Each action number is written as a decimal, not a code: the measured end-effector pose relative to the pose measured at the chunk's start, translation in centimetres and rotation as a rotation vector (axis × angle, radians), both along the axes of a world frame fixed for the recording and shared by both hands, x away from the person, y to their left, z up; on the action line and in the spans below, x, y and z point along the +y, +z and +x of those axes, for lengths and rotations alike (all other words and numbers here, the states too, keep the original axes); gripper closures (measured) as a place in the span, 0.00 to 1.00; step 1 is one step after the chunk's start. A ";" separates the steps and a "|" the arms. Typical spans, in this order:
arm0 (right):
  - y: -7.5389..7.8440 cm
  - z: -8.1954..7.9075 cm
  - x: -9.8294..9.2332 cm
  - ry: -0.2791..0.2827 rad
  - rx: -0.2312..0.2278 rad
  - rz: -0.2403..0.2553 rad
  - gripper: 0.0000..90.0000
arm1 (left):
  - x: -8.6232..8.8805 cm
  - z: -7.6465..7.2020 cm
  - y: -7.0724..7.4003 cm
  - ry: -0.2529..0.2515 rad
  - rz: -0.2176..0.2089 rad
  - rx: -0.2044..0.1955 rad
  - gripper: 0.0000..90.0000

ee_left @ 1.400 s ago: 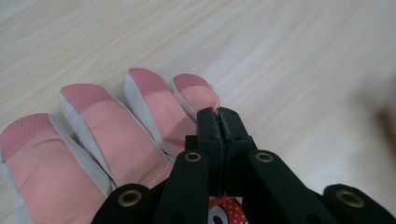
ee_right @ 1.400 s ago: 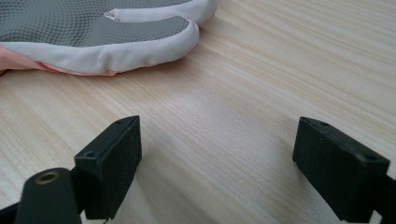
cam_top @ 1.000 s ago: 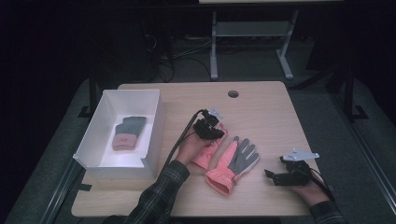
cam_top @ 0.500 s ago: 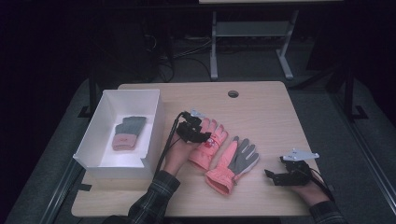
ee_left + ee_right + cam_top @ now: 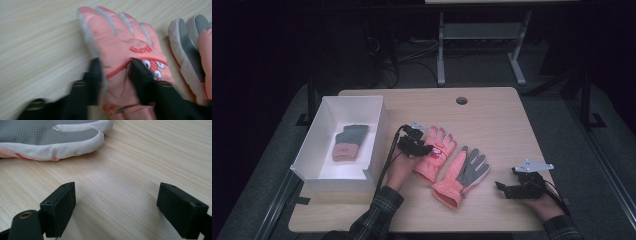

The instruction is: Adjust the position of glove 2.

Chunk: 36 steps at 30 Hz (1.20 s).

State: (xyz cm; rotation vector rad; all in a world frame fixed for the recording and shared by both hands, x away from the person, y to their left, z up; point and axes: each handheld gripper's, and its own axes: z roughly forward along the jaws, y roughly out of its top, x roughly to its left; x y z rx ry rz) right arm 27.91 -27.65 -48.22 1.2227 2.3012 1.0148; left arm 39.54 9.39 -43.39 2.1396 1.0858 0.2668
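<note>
A pink glove point(image 5: 439, 150) lies back up at the middle of the table, with a red logo on it point(image 5: 122, 37). My left gripper point(image 5: 421, 146) sits over its cuff half. Its jaws have just been closing, and they pinch a fold of the glove's fabric between them point(image 5: 116, 68). A second pink glove point(image 5: 464, 172) lies beside it, grey palm up point(image 5: 190, 47). My right gripper point(image 5: 504, 189) rests open on the bare wood to the right, with nothing between its jaws point(image 5: 116, 200). The grey-palmed glove's fingers point(image 5: 50, 135) lie just ahead of it.
A white box point(image 5: 377, 130) stands at the table's left with a folded grey and pink glove point(image 5: 349, 142) inside. A round cable hole point(image 5: 461, 100) is at the table's far edge. Bare wood stretches along the far and right sides.
My left gripper has moved left along the pink glove, opened, then closed on its fabric. The right gripper has stayed still.
</note>
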 end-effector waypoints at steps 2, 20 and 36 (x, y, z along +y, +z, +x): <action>0.0 0.0 0.0 0.000 0.000 0.000 0.17 | 0.4 0.2 0.0 -0.013 -0.013 0.015 0.85; 0.0 0.0 0.0 -0.002 -0.002 -0.002 0.17 | 0.1 -0.3 6.9 -0.155 -0.159 -0.021 0.94; 0.0 0.1 0.0 -0.009 -0.001 0.002 0.17 | -3.4 -3.5 9.5 -0.353 -0.254 0.019 0.95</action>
